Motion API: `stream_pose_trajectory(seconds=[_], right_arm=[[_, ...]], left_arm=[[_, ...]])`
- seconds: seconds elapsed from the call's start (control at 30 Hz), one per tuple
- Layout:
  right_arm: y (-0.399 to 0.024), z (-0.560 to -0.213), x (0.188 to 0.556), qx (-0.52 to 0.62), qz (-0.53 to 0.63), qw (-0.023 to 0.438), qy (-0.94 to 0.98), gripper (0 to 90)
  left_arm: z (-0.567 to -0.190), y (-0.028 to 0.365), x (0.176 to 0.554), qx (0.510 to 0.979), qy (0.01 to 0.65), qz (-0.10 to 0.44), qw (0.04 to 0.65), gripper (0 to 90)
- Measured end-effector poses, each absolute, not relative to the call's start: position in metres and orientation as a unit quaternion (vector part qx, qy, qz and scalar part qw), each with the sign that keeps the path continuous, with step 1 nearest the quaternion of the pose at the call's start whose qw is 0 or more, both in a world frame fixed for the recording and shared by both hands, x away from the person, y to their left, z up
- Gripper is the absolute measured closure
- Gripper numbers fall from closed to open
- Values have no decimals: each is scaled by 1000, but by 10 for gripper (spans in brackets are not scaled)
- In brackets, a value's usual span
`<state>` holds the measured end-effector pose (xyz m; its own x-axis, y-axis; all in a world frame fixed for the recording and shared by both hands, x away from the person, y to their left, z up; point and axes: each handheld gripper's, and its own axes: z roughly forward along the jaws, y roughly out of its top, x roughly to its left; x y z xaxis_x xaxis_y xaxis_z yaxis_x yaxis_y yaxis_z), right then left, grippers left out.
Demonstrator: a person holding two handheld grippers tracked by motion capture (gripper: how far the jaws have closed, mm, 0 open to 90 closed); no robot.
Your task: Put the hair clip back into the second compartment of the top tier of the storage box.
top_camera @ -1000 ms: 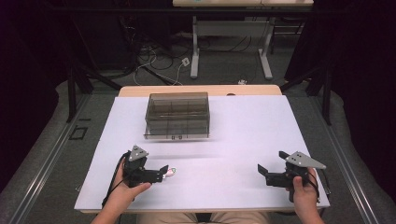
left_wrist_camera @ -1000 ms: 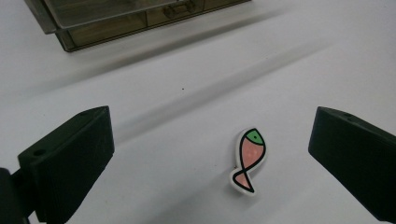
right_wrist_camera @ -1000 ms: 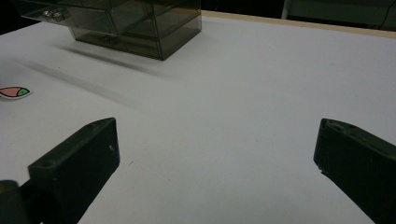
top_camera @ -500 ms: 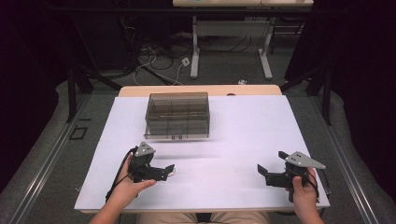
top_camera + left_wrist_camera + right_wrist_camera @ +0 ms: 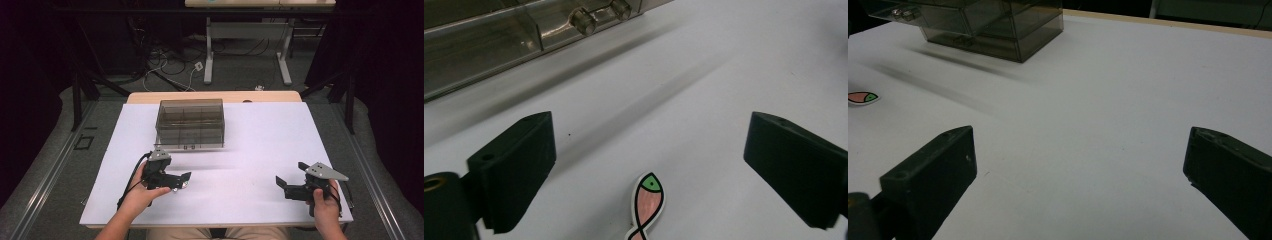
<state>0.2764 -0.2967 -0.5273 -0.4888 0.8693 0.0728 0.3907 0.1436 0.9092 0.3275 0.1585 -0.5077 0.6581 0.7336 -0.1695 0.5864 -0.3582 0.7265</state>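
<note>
Left hand-held gripper [image 5: 651, 165], jaws apart, straddles a fish-shaped sticker [image 5: 646, 202] near the counter's [image 5: 260, 145] front-left edge, seemingly poised to grasp; right hand-held gripper [image 5: 1078, 185], jaws apart, idles front-right.

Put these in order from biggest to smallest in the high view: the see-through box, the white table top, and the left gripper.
1. White table top, by far the largest.
2. See-through box.
3. Left gripper, smallest.
</note>
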Motion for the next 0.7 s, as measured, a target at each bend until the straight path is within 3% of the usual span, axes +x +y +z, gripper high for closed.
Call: stream_pose_trajectory(seconds=[0.13,0.7], right_arm=[[-297,-527,276,441,485,247,713,4],[-297,-528,277,437,486,248,715,9]], left_arm=[[-511,159,328,819,407,94,393,168],[-519,166,324,802,455,69,381,354]])
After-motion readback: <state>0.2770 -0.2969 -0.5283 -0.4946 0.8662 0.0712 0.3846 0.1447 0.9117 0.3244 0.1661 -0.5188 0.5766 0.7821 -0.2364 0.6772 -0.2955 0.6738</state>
